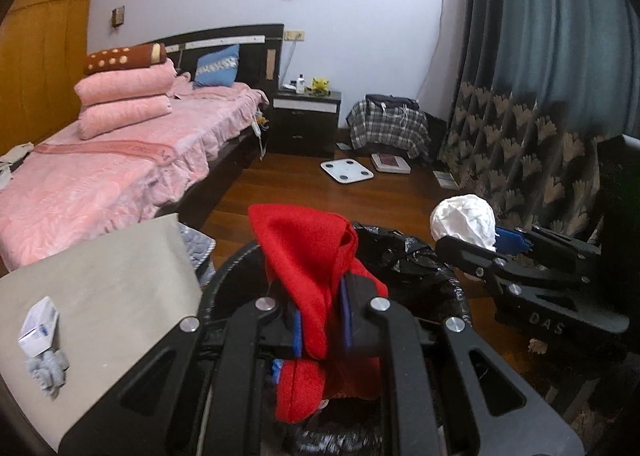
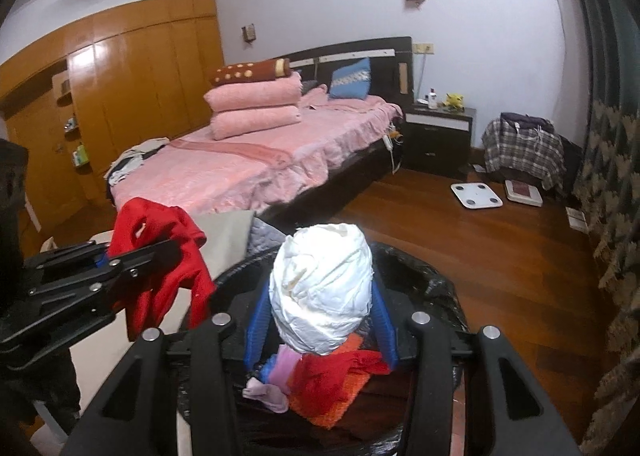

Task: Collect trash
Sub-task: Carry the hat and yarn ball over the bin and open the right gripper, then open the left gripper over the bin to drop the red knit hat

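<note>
Both claws hang over the black-lined trash bin [image 2: 420,280], loads poised right above its mouth, which looks like the drop-off step. The left claw [image 1: 322,330] is pinched nearly shut on a red cloth [image 1: 308,256], the fabric draping over and below its blue pads. The right claw [image 2: 322,330] stands about half open, its pads pressed against a crumpled white paper ball [image 2: 322,288]. Down in the bin, red, orange and pink scraps [image 2: 320,384] already lie heaped. On the worktop [image 1: 104,280], a small box [image 1: 38,326] waits.

Left gripper [image 1: 322,330] fingers nearly closed; right gripper [image 2: 322,320] fingers parted.
</note>
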Demonstrator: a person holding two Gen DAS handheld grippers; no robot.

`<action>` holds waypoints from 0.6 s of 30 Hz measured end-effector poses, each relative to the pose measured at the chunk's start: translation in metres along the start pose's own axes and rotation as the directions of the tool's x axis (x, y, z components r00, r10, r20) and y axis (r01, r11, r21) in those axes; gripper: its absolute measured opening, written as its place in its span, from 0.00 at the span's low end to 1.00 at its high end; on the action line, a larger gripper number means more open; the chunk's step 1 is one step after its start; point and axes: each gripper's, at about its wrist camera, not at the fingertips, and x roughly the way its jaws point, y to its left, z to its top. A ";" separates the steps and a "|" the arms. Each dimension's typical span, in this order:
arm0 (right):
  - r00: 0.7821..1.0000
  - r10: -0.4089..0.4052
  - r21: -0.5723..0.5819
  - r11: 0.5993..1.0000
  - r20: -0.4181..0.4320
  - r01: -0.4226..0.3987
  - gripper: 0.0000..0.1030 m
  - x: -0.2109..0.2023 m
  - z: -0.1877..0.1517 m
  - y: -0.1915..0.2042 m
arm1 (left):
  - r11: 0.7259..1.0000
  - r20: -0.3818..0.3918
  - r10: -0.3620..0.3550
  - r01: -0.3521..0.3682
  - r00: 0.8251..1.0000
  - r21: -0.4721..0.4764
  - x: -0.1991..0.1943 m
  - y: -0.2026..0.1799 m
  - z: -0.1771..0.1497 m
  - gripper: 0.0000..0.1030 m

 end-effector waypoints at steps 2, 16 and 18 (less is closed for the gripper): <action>1.000 -0.006 -0.002 1.000 -0.011 0.006 0.51 0.007 -0.002 -0.004 | 1.000 -0.019 -0.019 0.019 1.000 -0.001 0.012 0.001 0.002 0.28; 0.999 -0.010 0.012 1.000 -0.047 0.010 0.94 0.014 -0.019 -0.002 | 0.980 -0.053 0.177 -0.181 0.983 -0.085 -0.022 0.078 -0.030 0.82; 0.999 0.017 0.002 1.000 -0.046 -0.017 0.94 0.015 -0.017 0.009 | 0.964 -0.055 0.233 -0.238 0.971 -0.120 -0.041 0.102 -0.041 0.83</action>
